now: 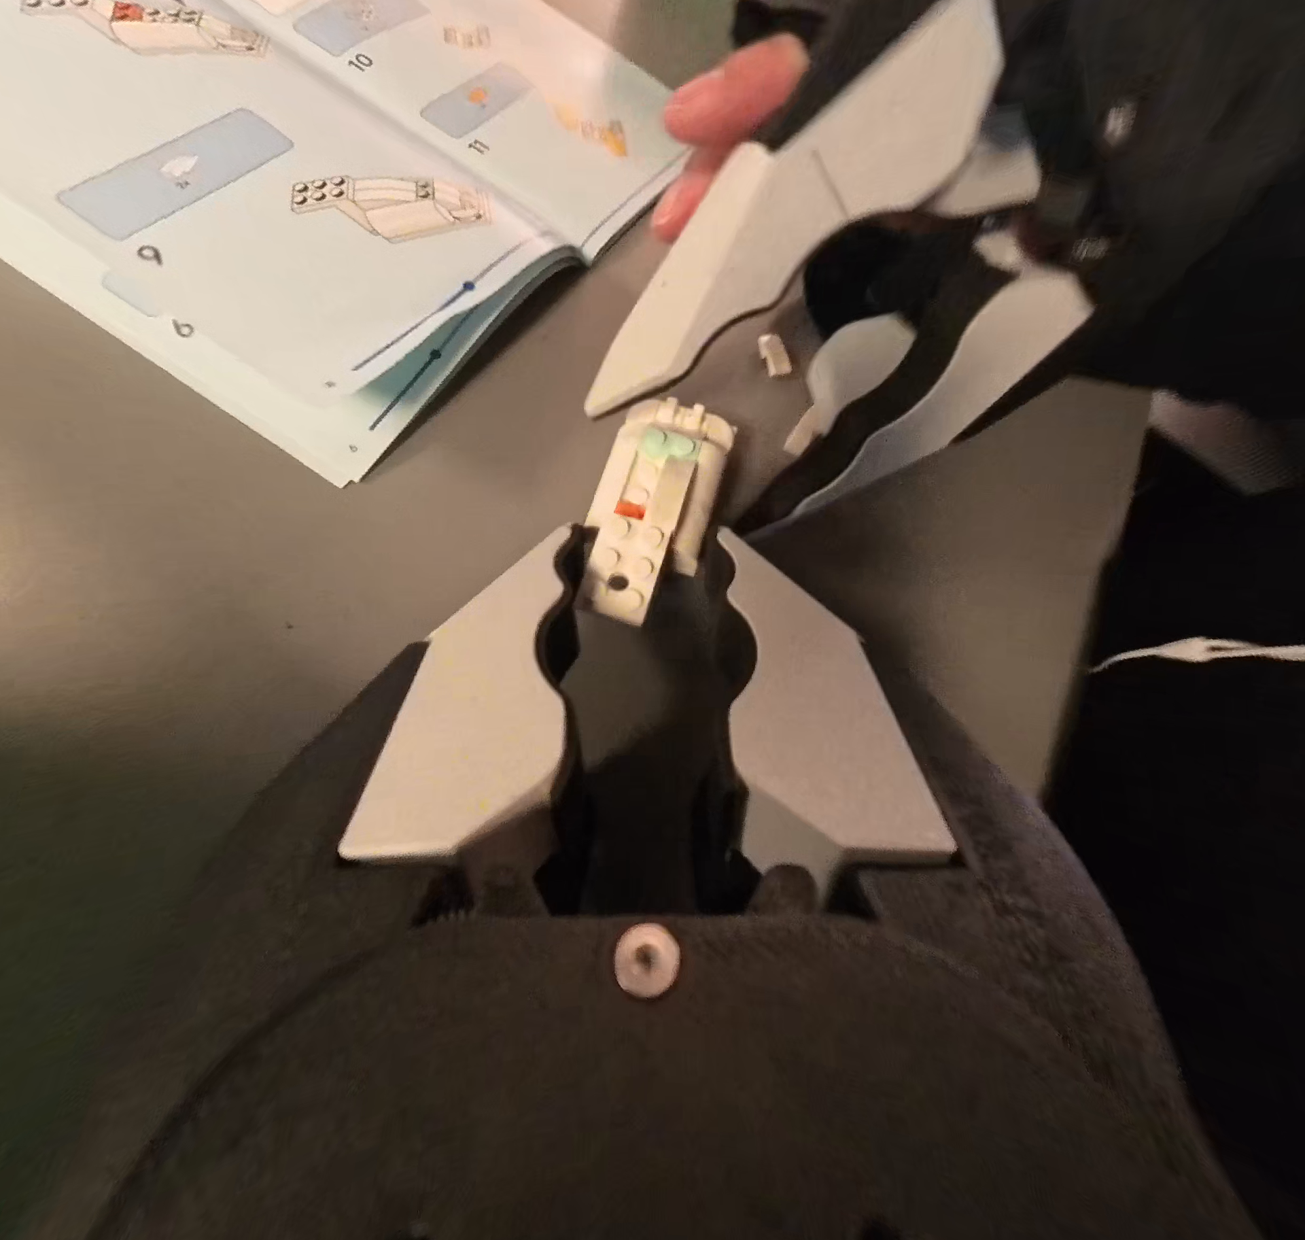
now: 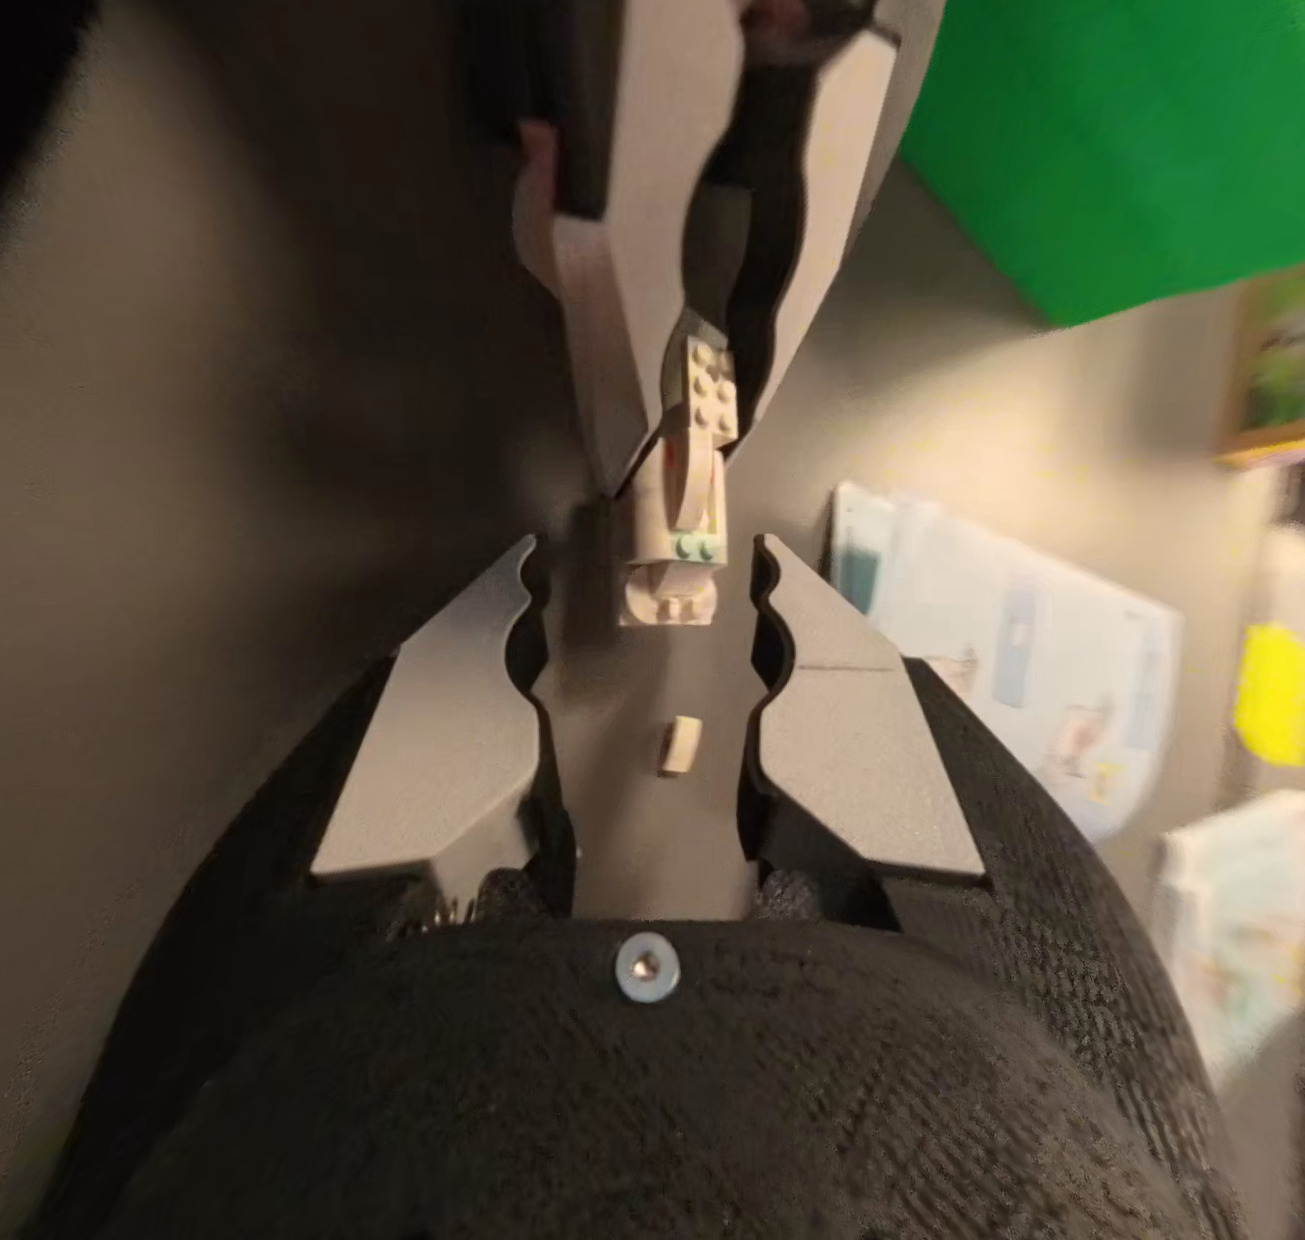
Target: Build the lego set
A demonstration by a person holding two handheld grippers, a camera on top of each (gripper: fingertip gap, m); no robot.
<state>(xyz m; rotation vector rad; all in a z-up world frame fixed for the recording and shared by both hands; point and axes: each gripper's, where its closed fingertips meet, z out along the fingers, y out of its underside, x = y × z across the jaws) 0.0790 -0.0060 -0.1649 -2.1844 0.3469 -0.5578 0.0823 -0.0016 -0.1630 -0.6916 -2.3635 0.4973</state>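
My left gripper point(image 1: 646, 542) is shut on a white lego assembly point(image 1: 660, 500) with mint studs and a red piece, held above the grey table. The assembly also shows in the right wrist view point(image 2: 681, 521), pinched by the left gripper point(image 2: 671, 450) coming from the top. My right gripper point(image 2: 646, 549) is open and empty, its tips just short of the assembly's near end. In the left wrist view it point(image 1: 695, 415) reaches in from the upper right, held by a hand. A small white loose piece point(image 2: 679, 745) lies on the table between the right fingers; it also shows in the left wrist view point(image 1: 773, 353).
An open instruction booklet point(image 1: 282, 168) lies on the grey table point(image 1: 176, 570) at the upper left; it also shows in the right wrist view point(image 2: 988, 648). A green box point(image 2: 1130, 111) stands at the upper right. A yellow item point(image 2: 1271, 694) sits at the right edge.
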